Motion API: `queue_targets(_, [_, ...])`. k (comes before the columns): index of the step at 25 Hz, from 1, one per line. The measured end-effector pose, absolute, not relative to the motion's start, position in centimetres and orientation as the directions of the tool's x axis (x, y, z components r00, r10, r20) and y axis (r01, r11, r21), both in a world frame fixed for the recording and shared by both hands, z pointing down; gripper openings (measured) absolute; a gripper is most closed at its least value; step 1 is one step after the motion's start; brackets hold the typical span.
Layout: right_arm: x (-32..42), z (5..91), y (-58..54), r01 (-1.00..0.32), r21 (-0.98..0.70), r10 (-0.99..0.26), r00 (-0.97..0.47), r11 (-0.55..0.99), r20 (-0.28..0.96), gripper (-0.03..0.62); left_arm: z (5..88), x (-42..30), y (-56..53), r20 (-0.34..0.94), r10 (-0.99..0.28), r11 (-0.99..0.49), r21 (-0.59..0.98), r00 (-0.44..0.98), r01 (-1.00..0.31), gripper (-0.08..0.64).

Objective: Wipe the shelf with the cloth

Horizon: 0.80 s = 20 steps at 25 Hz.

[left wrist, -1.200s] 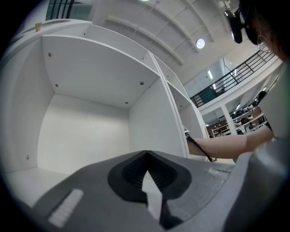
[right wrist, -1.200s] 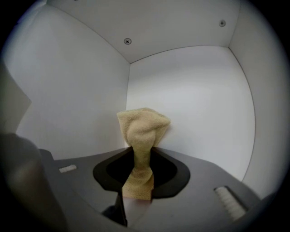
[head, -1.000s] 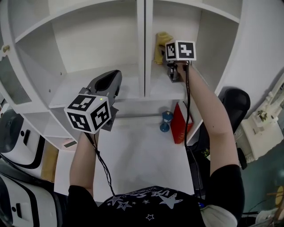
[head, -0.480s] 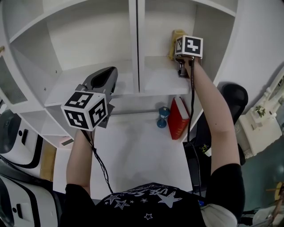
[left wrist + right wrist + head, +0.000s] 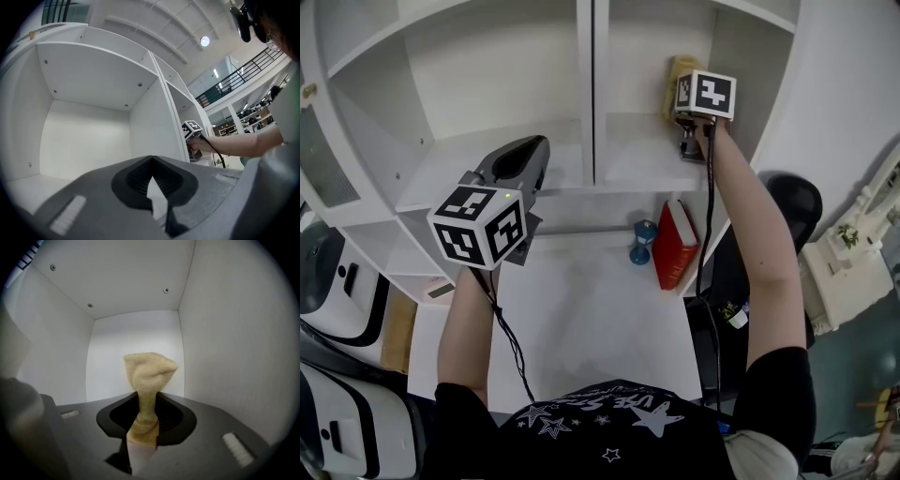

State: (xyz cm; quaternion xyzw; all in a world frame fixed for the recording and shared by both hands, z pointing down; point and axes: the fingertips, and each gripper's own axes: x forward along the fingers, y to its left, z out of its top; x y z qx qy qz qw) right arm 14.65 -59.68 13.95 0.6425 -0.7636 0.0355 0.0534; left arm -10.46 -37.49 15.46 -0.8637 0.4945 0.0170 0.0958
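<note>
Right gripper (image 5: 143, 425) clamps the bunched yellow cloth (image 5: 150, 373) deep in the right compartment of the shelf (image 5: 623, 169), evidently for wiping; left gripper (image 5: 151, 185), jaws together and empty, is held clear.

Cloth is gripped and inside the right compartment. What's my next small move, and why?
Probably lower the right gripper until the cloth presses on the shelf board, then drag it sideways. The cloth is pinched in shut jaws and sticks out toward the back wall, not clearly touching any surface.
</note>
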Motion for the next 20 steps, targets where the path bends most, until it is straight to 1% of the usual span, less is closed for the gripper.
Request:
queue_targets(6, [12.3, 12.4, -57.6, -0.962, 0.074, -0.962, -0.258, 0.264, 0.089, 0.132, 15.5, -10.2, -36.5, -0.127, -0.85, -0.493, -0.149, 0.511, -0.857, 0.001])
queue_targets(8, [11.0, 12.1, -56.9, -0.938, 0.145, -0.948, -0.306, 0.315, 0.081, 0.132, 15.6, -10.0, -36.3, -0.124, -0.85, -0.493, -0.151, 0.512, -0.857, 0.001])
queue_targets(9, [10.2, 12.0, -56.6, -0.918, 0.207, -0.941, -0.33, 0.34, 0.081, 0.133, 15.7, -9.9, -36.1, -0.122, -0.85, -0.494, -0.151, 0.512, -0.856, 0.003])
queue_targets(13, [7.0, 12.1, -55.9, -0.784, 0.478, -0.912, -0.397, 0.396, 0.104, 0.133, 16.1, -10.1, -35.4, -0.122, -0.853, -0.492, -0.139, 0.508, -0.859, 0.003])
queue_targets(17, [4.7, 13.1, -55.9, -0.658, 0.636, -0.899, -0.411, 0.405, 0.147, 0.133, 16.5, -10.5, -34.9, -0.125, -0.857, -0.488, -0.114, 0.5, -0.865, 0.001])
queue_targets(20, [2.8, 14.7, -56.2, -0.521, 0.744, -0.888, -0.407, 0.418, 0.214, 0.133, 16.7, -11.0, -34.8, -0.128, -0.863, -0.48, -0.101, 0.49, -0.872, 0.001])
